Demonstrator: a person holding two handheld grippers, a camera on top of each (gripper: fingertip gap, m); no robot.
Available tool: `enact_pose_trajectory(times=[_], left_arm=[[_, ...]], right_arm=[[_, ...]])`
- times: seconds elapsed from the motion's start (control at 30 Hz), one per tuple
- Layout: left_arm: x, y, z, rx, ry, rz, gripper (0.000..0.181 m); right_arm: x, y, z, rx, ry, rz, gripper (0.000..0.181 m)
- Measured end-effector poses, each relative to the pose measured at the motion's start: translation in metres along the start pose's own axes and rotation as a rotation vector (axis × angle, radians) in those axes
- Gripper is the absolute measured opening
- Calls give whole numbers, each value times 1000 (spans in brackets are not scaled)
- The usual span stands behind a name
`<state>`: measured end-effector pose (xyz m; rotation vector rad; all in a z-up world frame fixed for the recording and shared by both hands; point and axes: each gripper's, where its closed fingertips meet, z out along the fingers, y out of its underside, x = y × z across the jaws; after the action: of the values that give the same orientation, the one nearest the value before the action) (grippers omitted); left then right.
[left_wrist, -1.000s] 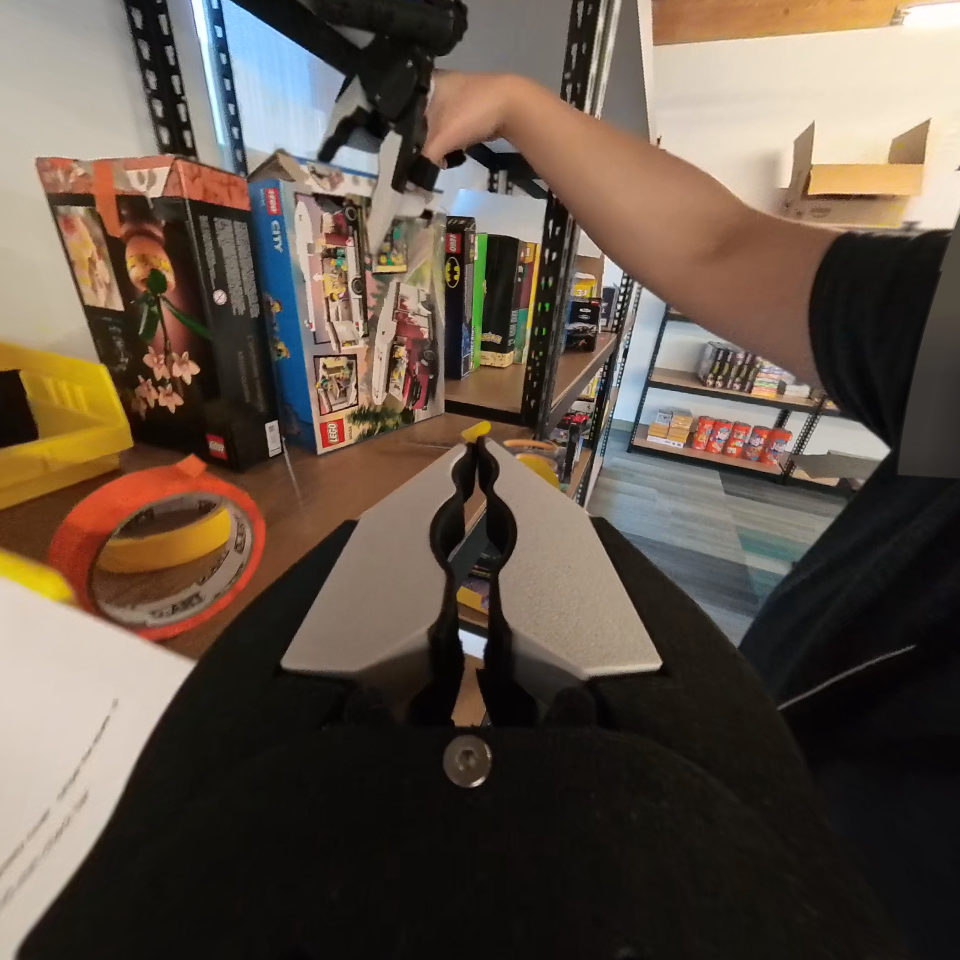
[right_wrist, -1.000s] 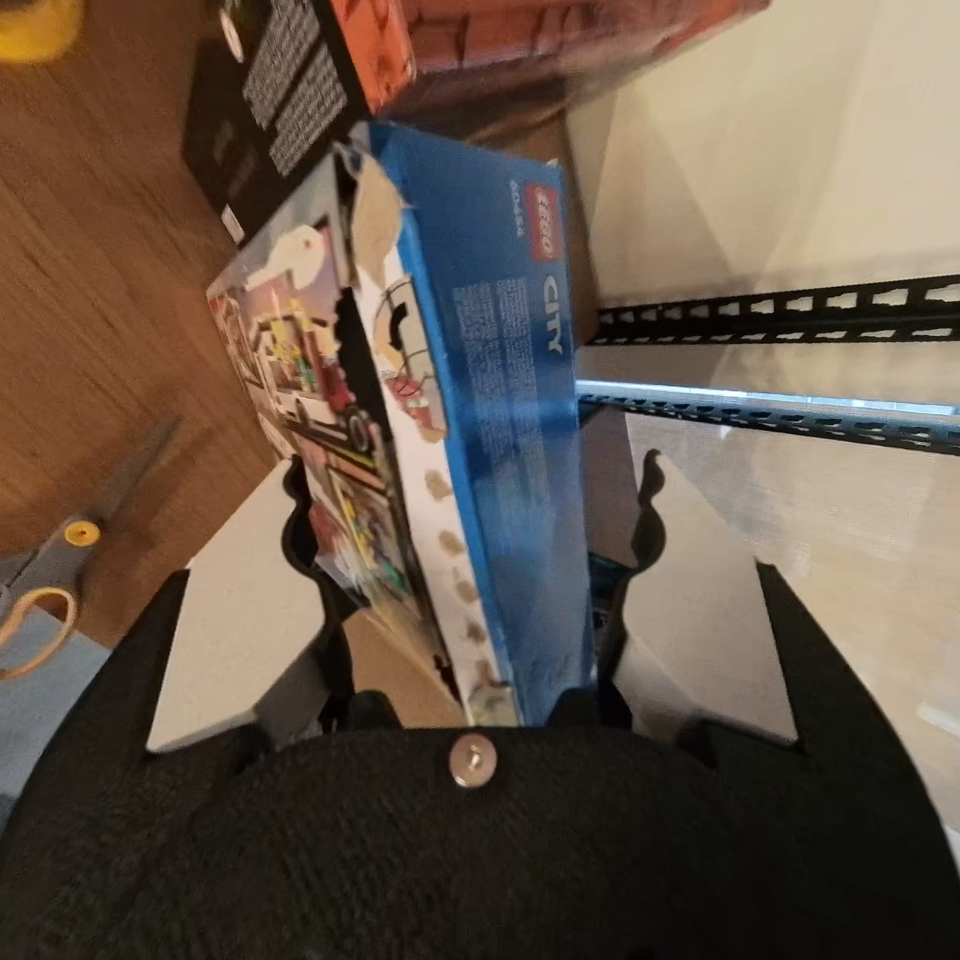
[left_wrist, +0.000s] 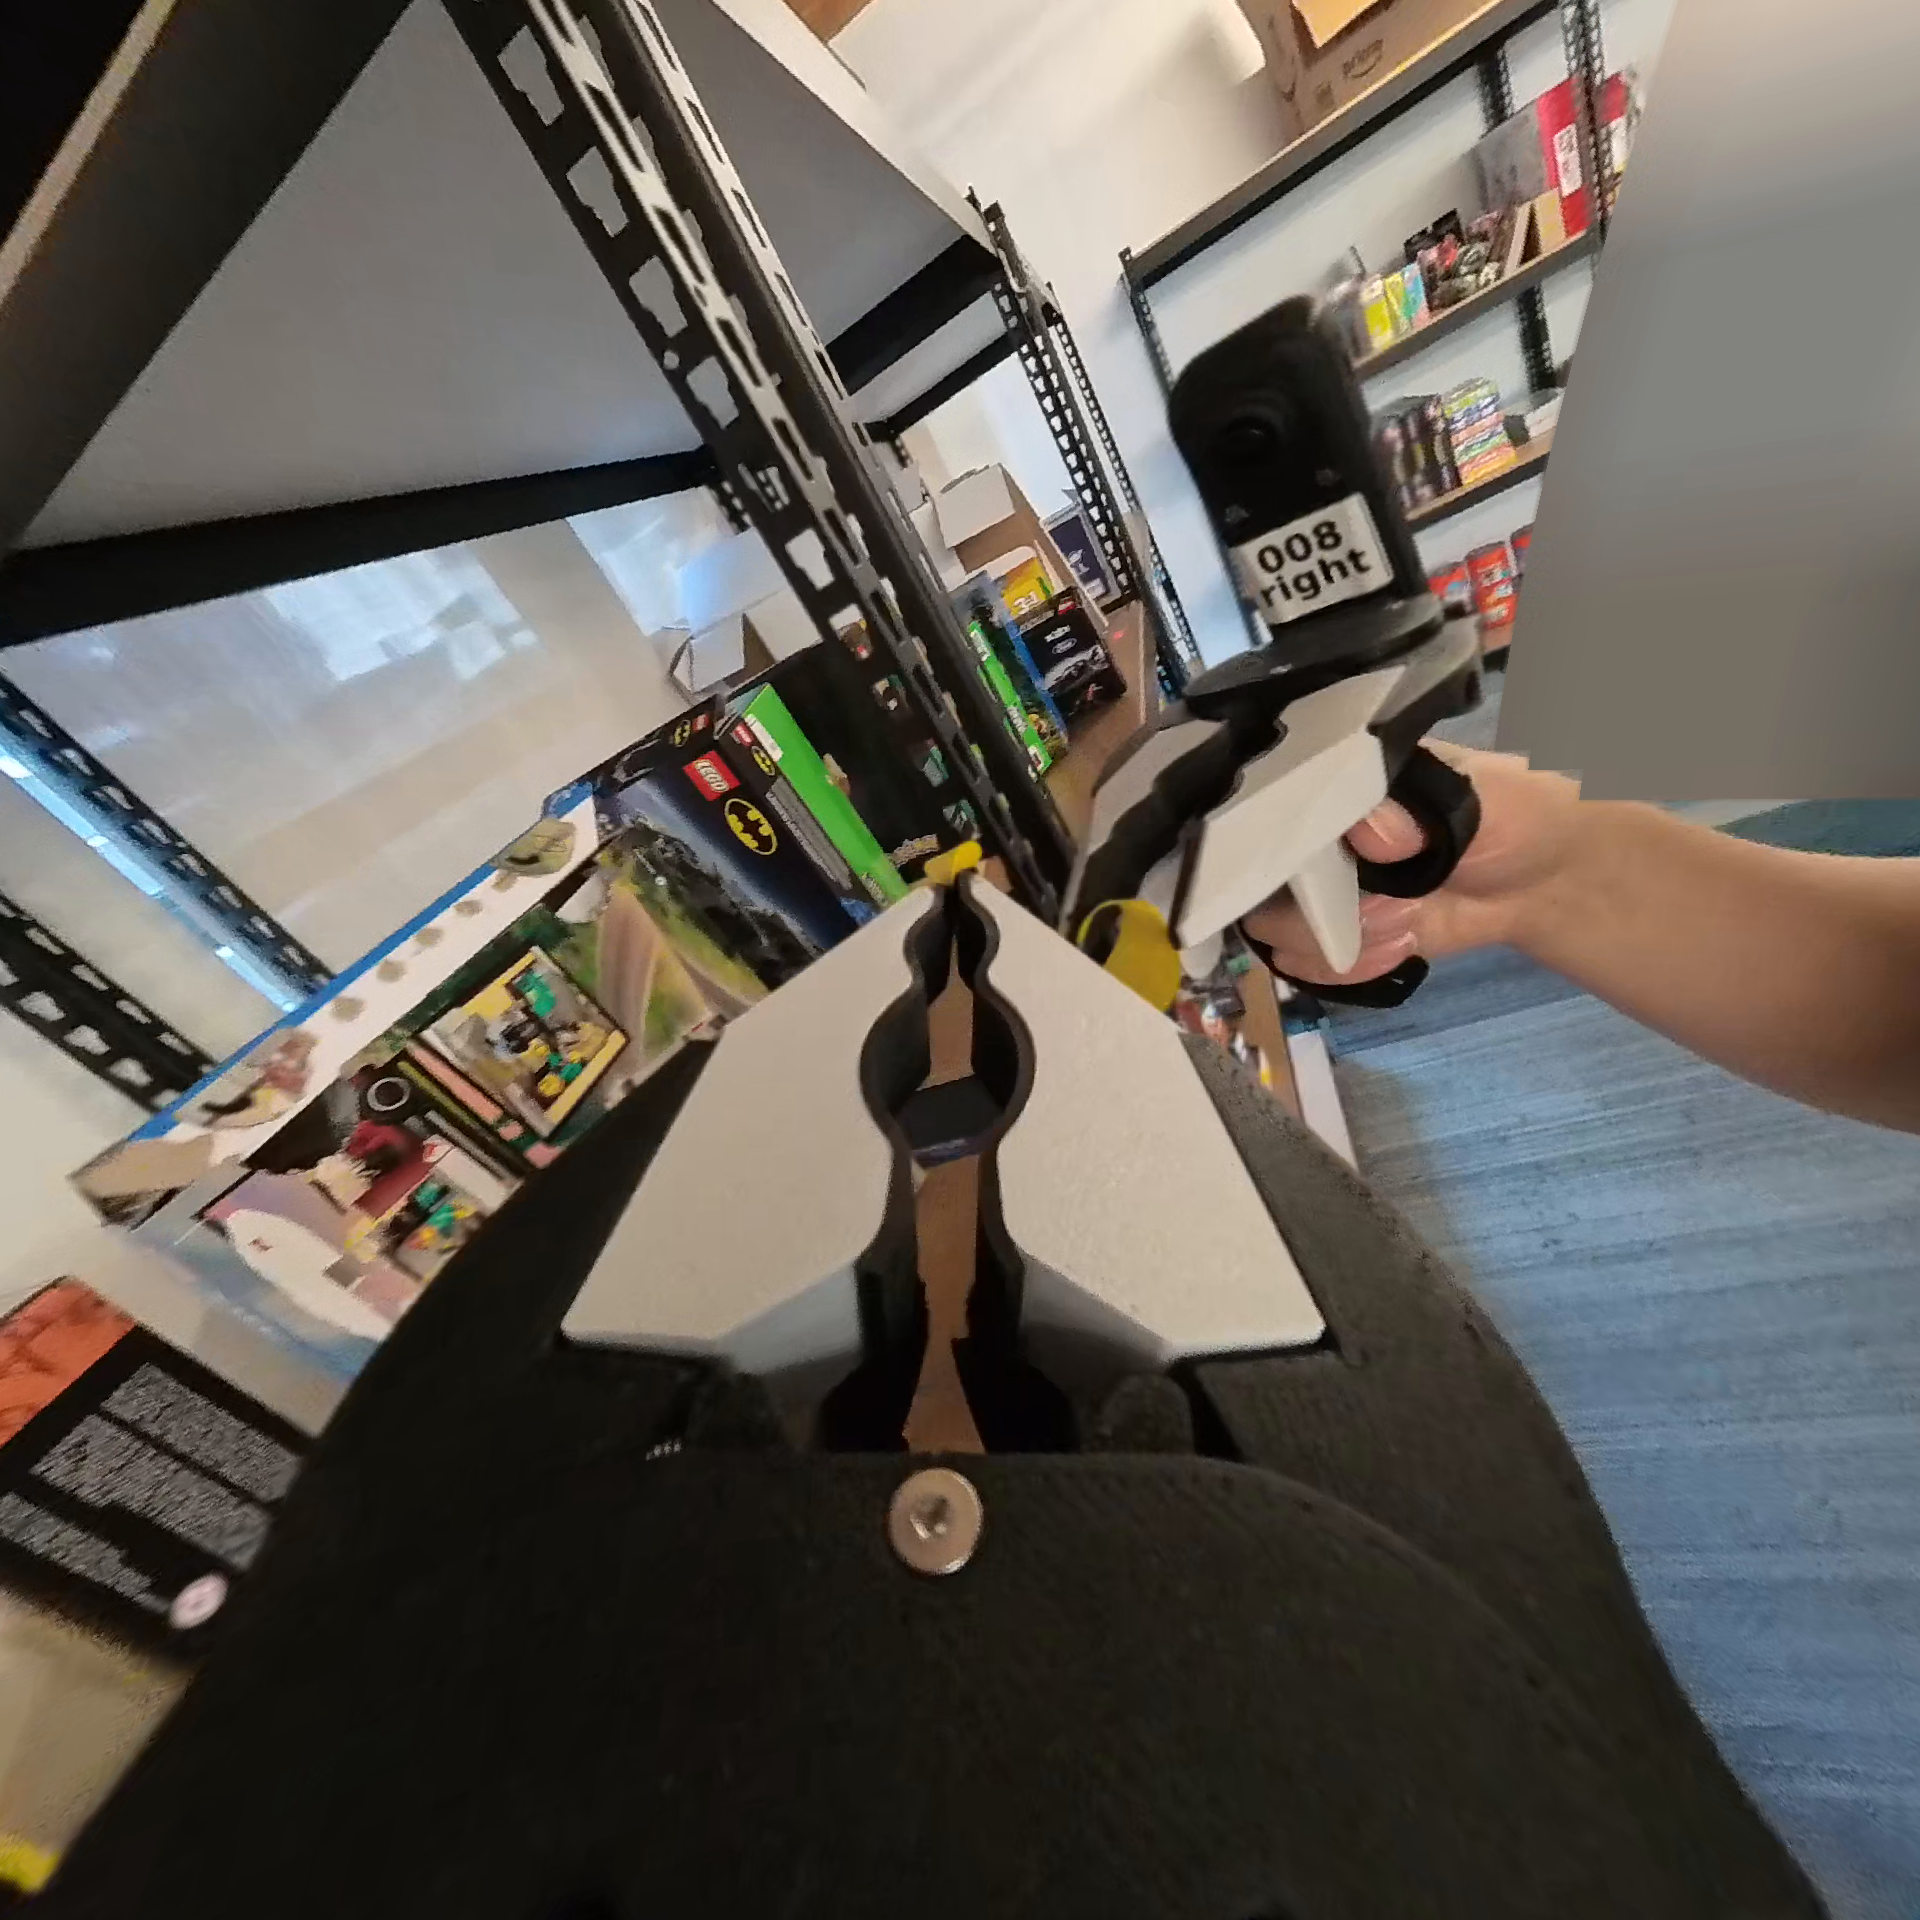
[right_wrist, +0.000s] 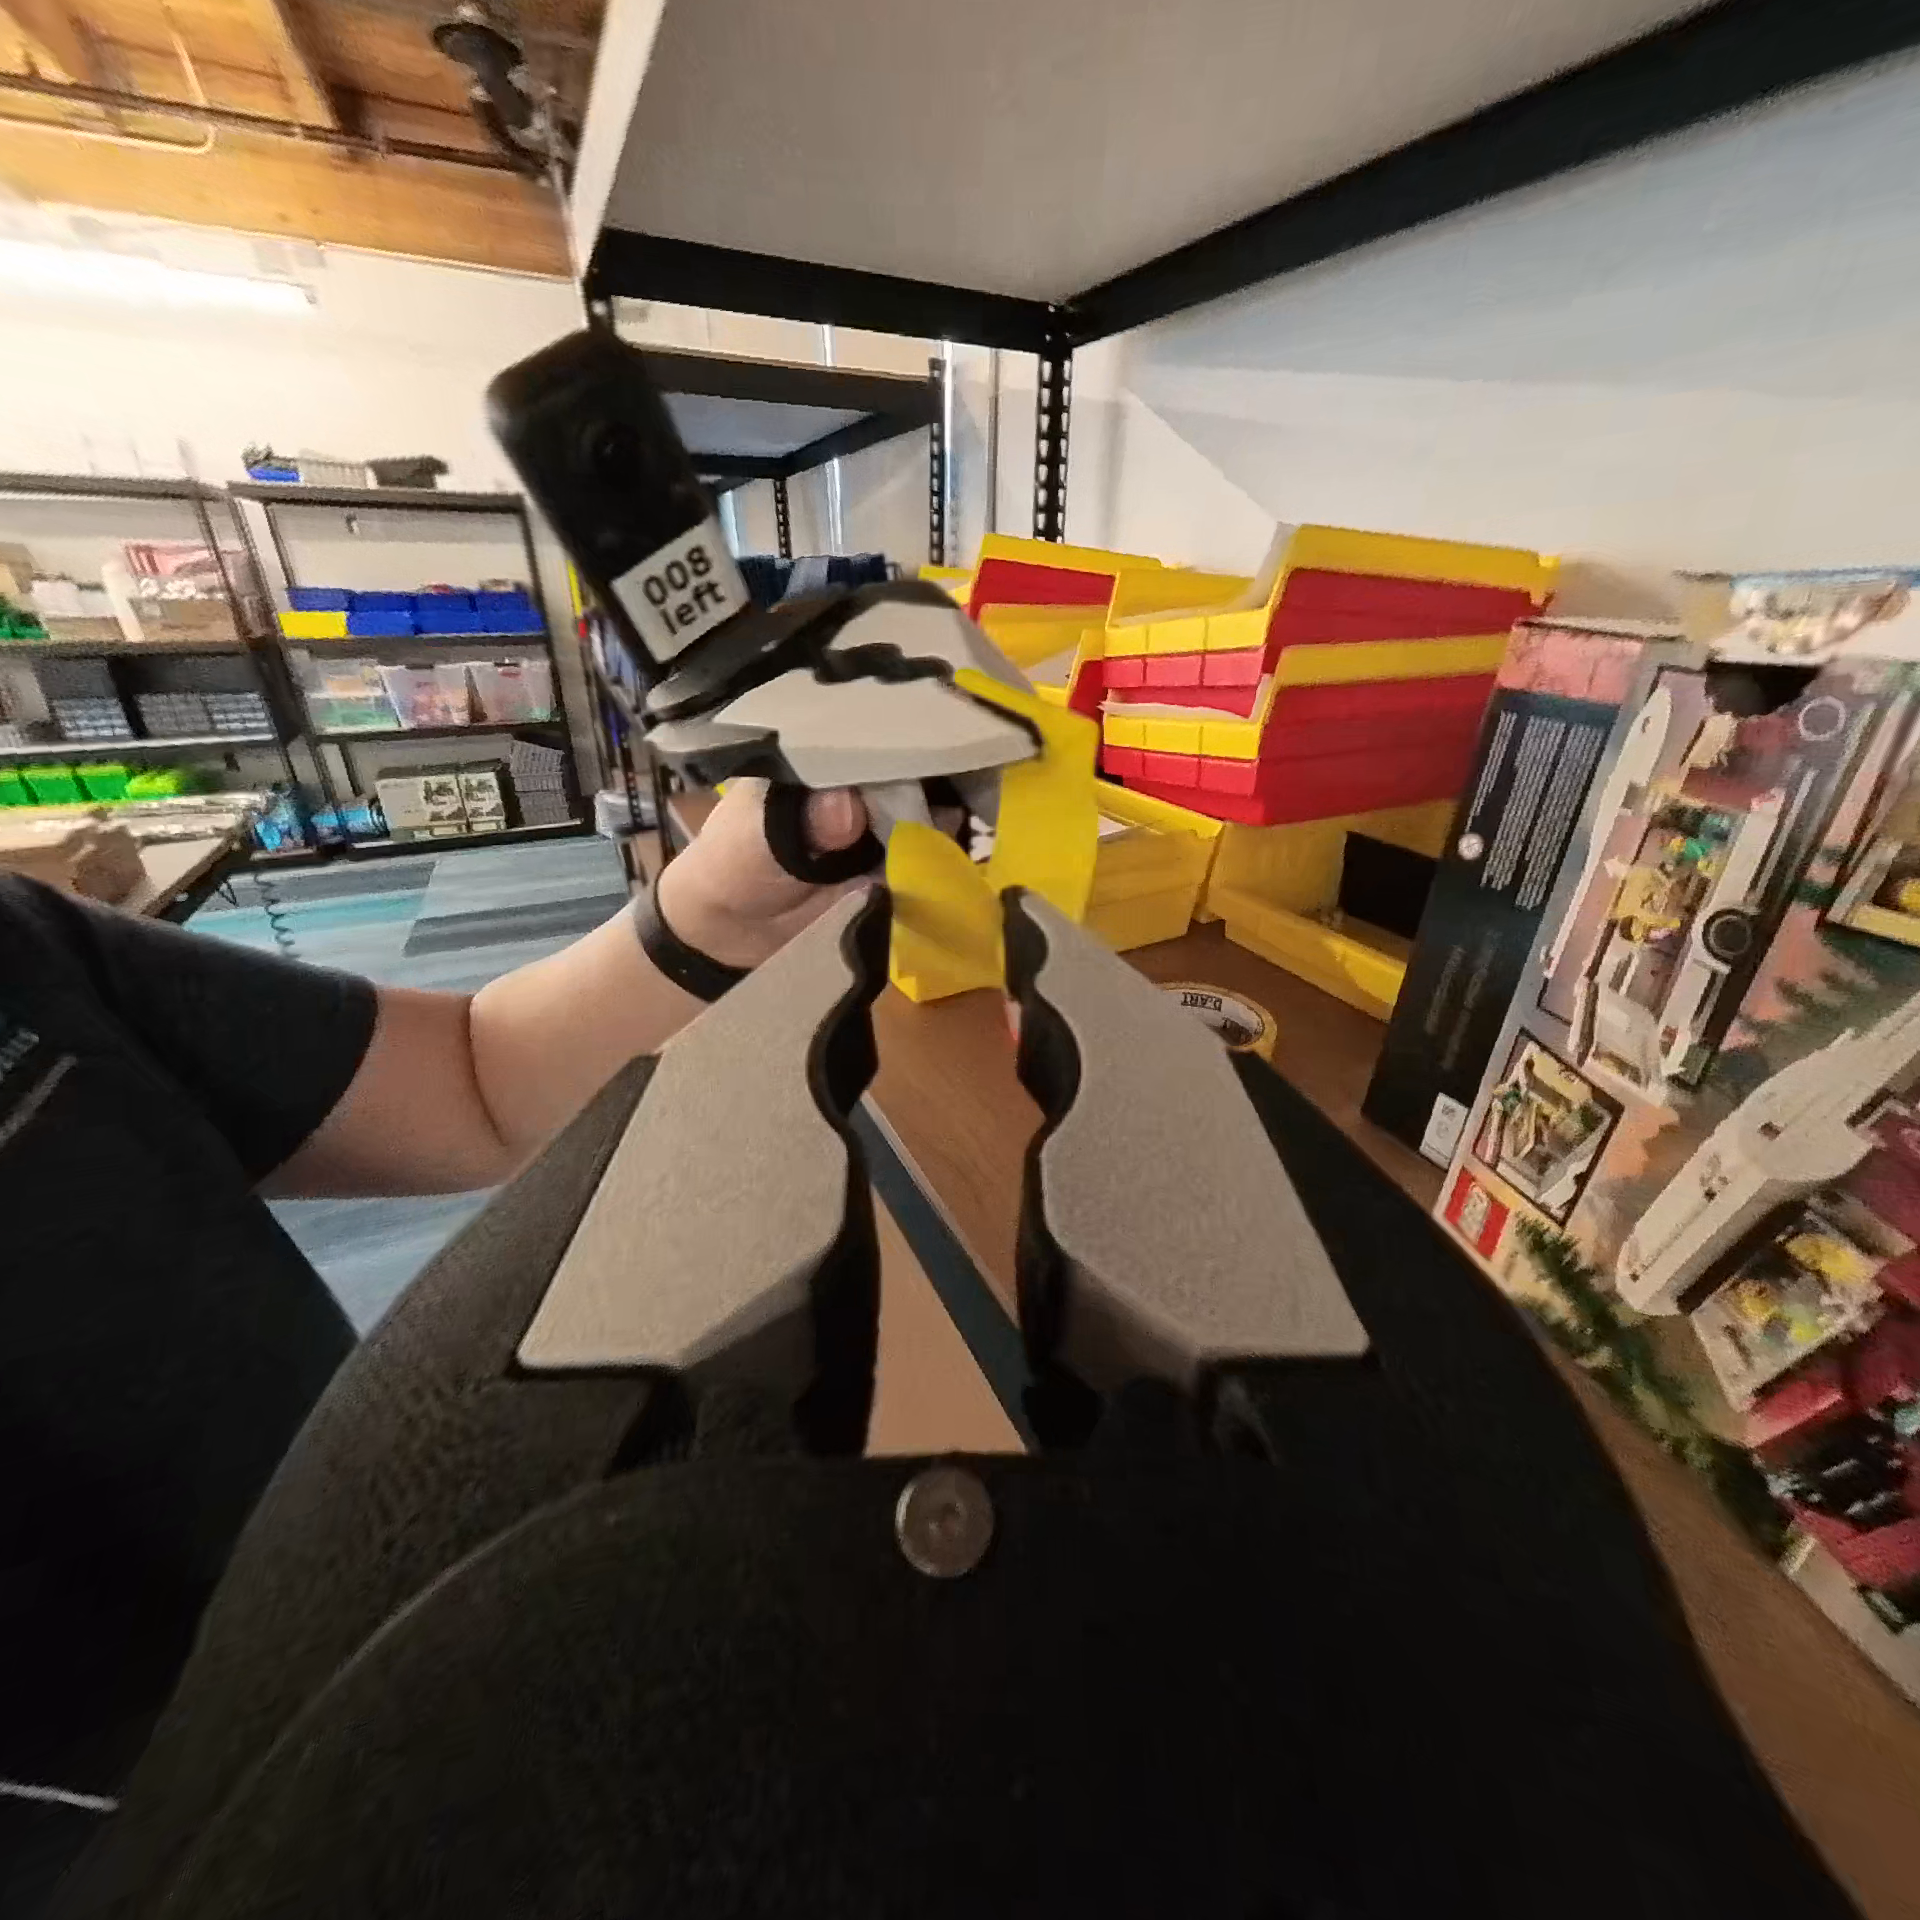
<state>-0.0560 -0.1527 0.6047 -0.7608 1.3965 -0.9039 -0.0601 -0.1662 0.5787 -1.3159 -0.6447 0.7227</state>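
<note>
Change since a second ago: the right hand-held gripper (right_wrist: 940, 925) has come off the top of the blue-edged box (right_wrist: 1714, 987), and its wide span has narrowed. The left hand-held gripper (left_wrist: 956, 894) has lifted and tilted.

- Right hand-held gripper: jaws a narrow gap apart, nothing between them, held off the shelf (right_wrist: 1299, 1049) edge.
- Left hand-held gripper: tips meeting, empty, in the air beside the right one.
- Blue-edged box: stands on the shelf against the black box (right_wrist: 1475, 883), printed face to the aisle. I judge its long axis upright, with the torn flap uppermost.
- Handling, my estimate: cardboard, light, stiff at the edges, panels yielding, loose contents likely to shift. I would pinch across the thin depth at an intact top corner.
- Beyond: tape roll (right_wrist: 1226, 1013), yellow and red bins (right_wrist: 1299, 675).
</note>
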Motion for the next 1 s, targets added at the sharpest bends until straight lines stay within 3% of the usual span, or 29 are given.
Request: enact_pose_trajectory(times=[0.23,0.5,0.57,0.63,0.73,1.0], left_arm=[[9,-10,22,37,66,-203,0],[3,-14,24,76,89,-359,0],[-1,-13,25,66,97,-373,0],[-8,-11,26,45,101,-372,0],[-22,-4,28,3,134,-376,0],[-90,3,29,-55,256,-527,0]], right_arm=[[-11,-12,-30,62,-45,-148,14],[-23,-17,-45,166,-175,-160,15],[-23,-16,-42,163,-181,-184,13],[-22,-19,-39,192,-172,-246,0],[-8,-28,-31,222,-62,-373,0],[28,-44,27,-25,140,-661,0]])
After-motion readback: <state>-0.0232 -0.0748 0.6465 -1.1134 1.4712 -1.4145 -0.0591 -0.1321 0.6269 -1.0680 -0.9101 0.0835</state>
